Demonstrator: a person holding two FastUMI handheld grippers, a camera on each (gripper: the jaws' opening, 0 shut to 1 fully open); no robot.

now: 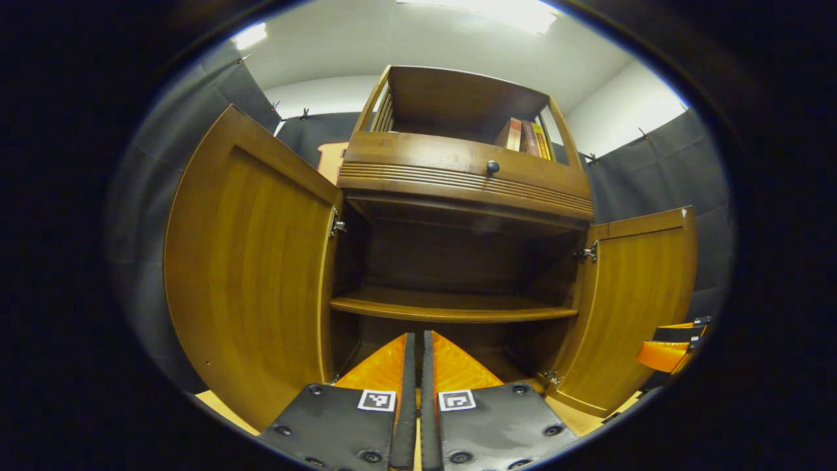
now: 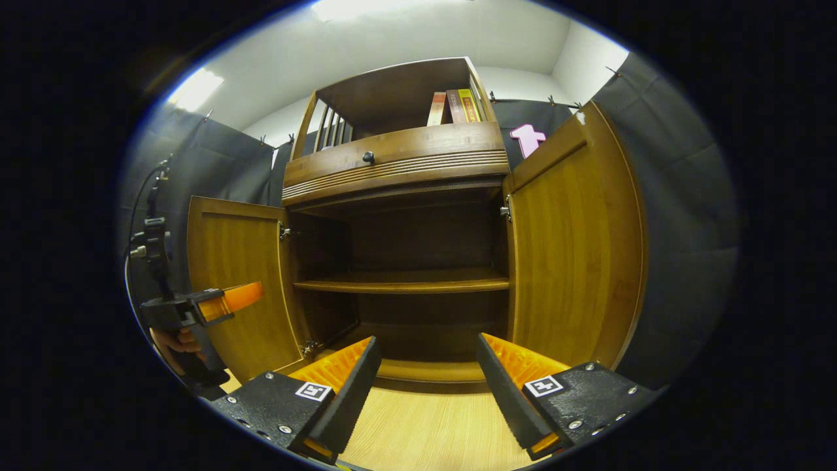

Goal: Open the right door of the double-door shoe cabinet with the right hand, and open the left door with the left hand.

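Observation:
The wooden shoe cabinet (image 1: 458,176) stands before me with both doors swung wide. Its left door (image 1: 248,261) hangs open beside my left gripper (image 1: 415,356), whose orange fingers (image 1: 382,366) are shut with nothing between them. The right door (image 1: 637,301) also stands open. From the right gripper view, the right door (image 2: 575,248) is open just right of my right gripper (image 2: 428,360), which is open and holds nothing. There the left door (image 2: 239,281) is open too, and the left gripper (image 2: 222,302) hovers in front of it, apart from it, held by a hand (image 2: 173,343).
Inside, a bare shelf (image 1: 451,306) crosses the dark interior. Above the doors is a drawer with a black knob (image 1: 492,167), and books (image 1: 526,136) stand in the open top compartment. Pale wood floor (image 2: 425,425) lies below. The right gripper (image 1: 673,347) sits by the right door's outer edge.

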